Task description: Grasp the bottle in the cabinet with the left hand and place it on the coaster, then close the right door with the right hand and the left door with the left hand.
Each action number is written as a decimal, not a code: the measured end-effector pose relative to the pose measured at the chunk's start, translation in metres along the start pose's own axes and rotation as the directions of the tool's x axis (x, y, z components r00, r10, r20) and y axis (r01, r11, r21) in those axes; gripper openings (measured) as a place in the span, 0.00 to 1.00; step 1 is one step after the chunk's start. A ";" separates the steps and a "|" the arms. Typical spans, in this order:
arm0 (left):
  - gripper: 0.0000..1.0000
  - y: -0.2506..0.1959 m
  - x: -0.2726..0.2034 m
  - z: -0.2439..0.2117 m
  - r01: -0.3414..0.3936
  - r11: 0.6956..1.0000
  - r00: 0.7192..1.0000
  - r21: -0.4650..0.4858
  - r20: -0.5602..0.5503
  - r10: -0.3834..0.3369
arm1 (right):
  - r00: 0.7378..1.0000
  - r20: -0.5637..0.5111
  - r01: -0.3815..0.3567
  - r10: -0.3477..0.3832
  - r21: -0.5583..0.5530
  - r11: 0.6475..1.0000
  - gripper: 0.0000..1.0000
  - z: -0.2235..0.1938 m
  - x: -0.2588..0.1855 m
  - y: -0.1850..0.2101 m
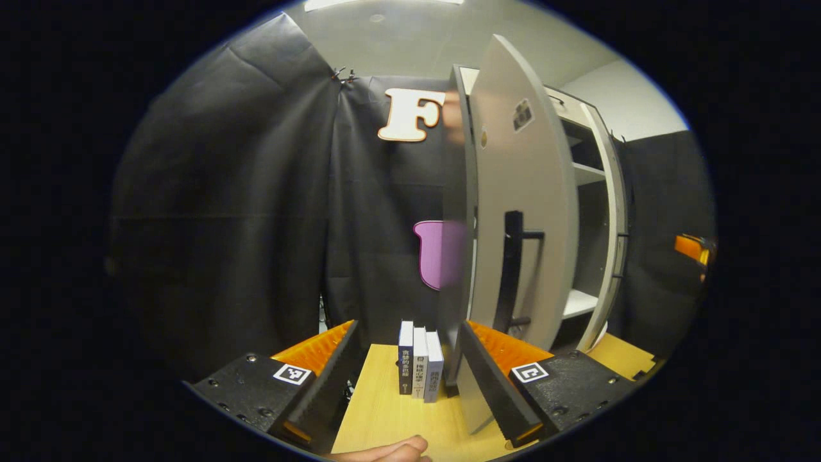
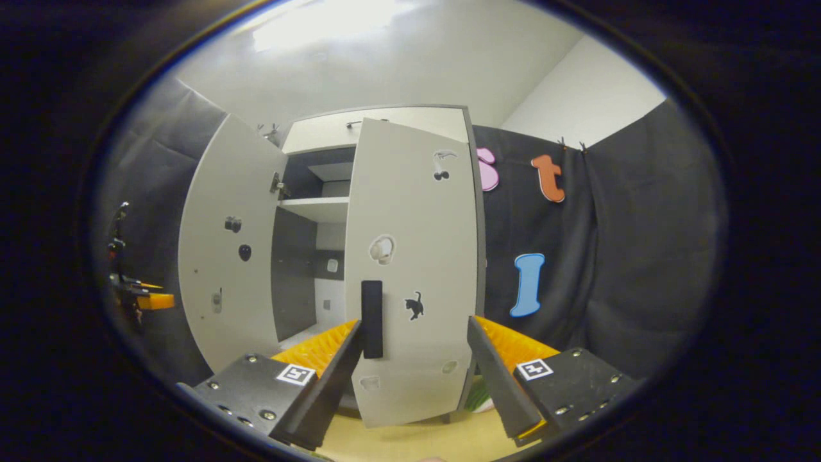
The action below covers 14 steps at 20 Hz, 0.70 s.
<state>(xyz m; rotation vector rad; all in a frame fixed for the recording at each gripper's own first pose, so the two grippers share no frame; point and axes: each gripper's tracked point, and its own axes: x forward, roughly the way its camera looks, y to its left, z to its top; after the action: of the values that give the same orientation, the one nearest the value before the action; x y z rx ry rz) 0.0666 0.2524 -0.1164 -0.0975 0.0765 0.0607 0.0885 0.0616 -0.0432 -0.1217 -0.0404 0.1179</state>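
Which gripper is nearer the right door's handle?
Right. The right gripper faces the right door's handle, its finger beside it. The left gripper is at the left door.

A light wooden desk fills the lower centre of the left gripper view. Three books stand upright on it, side by side, spines facing the camera. The grey cabinet stands at the desk's right.

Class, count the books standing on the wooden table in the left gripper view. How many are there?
3. They stand upright, side by side, on the table just left of the open cabinet door: the left book, the middle book and the right book. Others may hide behind the door.
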 end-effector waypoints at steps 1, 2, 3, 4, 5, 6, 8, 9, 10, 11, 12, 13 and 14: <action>0.98 -0.001 0.008 0.003 0.000 1.000 1.000 -0.020 0.003 0.000 | 1.000 -0.006 0.006 -0.006 -0.013 1.000 0.98 -0.002 -0.006 -0.004; 0.98 -0.002 0.015 0.009 0.002 0.999 1.000 -0.036 0.008 -0.001 | 1.000 -0.007 0.016 -0.016 -0.028 0.999 0.98 -0.001 -0.012 -0.009; 0.96 -0.003 0.022 0.015 0.004 0.999 1.000 -0.048 0.016 -0.004 | 1.000 -0.008 0.019 -0.019 -0.040 0.999 1.00 -0.001 -0.019 -0.012; 0.96 -0.006 0.026 0.022 0.012 0.999 1.000 -0.053 0.024 -0.011 | 1.000 -0.008 0.019 -0.019 -0.046 0.999 0.98 0.000 -0.026 -0.015; 0.96 -0.009 0.030 0.029 0.018 0.999 0.999 -0.046 0.036 -0.016 | 1.000 -0.007 0.016 -0.017 -0.048 0.999 0.98 0.001 -0.033 -0.017; 0.96 -0.012 0.033 0.038 0.015 0.999 0.998 -0.033 0.054 -0.013 | 1.000 -0.005 0.016 -0.017 -0.051 0.999 0.98 0.003 -0.039 -0.020; 0.93 -0.034 0.040 0.046 0.058 0.998 0.996 -0.014 0.064 -0.057 | 1.000 0.002 0.020 -0.020 -0.056 0.998 0.96 0.006 -0.051 -0.030; 1.00 -0.041 0.043 0.043 0.052 0.999 0.997 0.009 0.052 -0.052 | 1.000 0.002 0.021 -0.021 -0.054 0.998 0.96 0.005 -0.056 -0.034; 0.88 -0.044 0.037 0.046 0.043 0.998 0.997 0.037 0.067 -0.046 | 1.000 -0.004 0.017 -0.017 -0.051 0.999 0.96 0.004 -0.061 -0.037; 0.87 -0.049 0.038 0.056 0.032 0.998 0.996 0.053 0.086 -0.036 | 1.000 -0.010 0.016 -0.016 -0.047 0.999 0.96 0.001 -0.064 -0.040; 0.90 -0.055 0.037 0.055 0.026 0.997 0.997 0.067 0.077 -0.031 | 1.000 -0.018 0.011 -0.012 -0.047 0.999 0.96 -0.002 -0.068 -0.043; 0.84 -0.063 0.036 0.053 0.028 0.998 0.996 0.062 0.082 -0.033 | 1.000 -0.027 0.009 -0.010 -0.049 0.999 0.96 -0.006 -0.068 -0.047; 0.88 -0.070 0.038 0.051 0.032 0.998 0.997 0.056 0.071 -0.036 | 0.999 -0.031 0.013 -0.014 -0.048 0.999 0.96 -0.008 -0.068 -0.051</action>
<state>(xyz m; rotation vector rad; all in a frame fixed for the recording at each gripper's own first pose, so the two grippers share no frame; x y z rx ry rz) 0.1126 0.1899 -0.0621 -0.0421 0.0046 0.0279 0.0276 0.0021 -0.0472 -0.1709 -0.0124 0.1014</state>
